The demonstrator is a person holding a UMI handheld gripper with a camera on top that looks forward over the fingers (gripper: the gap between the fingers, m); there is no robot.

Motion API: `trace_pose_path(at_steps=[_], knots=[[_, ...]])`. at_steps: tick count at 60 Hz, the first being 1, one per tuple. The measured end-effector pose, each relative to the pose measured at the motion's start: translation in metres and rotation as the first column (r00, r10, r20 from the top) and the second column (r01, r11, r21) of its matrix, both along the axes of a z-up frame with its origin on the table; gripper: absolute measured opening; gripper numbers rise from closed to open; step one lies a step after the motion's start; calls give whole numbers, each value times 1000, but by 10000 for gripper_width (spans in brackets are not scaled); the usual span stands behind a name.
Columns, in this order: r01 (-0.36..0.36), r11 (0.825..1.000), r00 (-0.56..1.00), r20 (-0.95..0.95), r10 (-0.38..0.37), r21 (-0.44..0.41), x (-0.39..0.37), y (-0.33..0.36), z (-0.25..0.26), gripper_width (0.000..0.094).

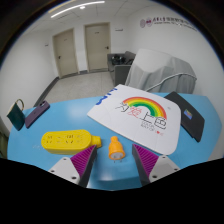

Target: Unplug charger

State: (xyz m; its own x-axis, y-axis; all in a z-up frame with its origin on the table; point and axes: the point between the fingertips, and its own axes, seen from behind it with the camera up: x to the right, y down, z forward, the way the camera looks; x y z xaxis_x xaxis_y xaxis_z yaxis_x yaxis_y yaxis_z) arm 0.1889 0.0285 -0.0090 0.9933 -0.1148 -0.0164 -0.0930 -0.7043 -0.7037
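Charger (116, 148) is framed by the released hand-held gripper (117, 166) — a careless pull risks the strip (66, 143) being dragged across the desk (60, 120).

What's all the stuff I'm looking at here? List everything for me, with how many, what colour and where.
Power strip: one, yellow, on the blue table, just ahead of the left finger.
Charger: one, orange, between the fingers, beside the power strip's end; whether it is plugged in I cannot tell.
Board: one, white with a rainbow picture, lying beyond the fingers.
Dark device: one, black, past the board.
Purple item: one, beyond the power strip.
Teal object: one, upright, next to the purple item.
Table: one, blue.
Doors: two, pale, in the far wall.
Tongs: one pair, open, purple pads, around the charger.
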Motion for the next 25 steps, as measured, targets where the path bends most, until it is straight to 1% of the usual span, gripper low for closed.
trace_pose_path(at_steps=[6,11,17,25], knots=[[31,999,999,-18,-30,44,-2,-3,14,775],[35,995,998,-50,-30,93,-7,-9,34,821],[37,988,997,-76,-26,149,-9,-25,65,831],[49,975,994,-103,-27,218,4,-60,104,836]])
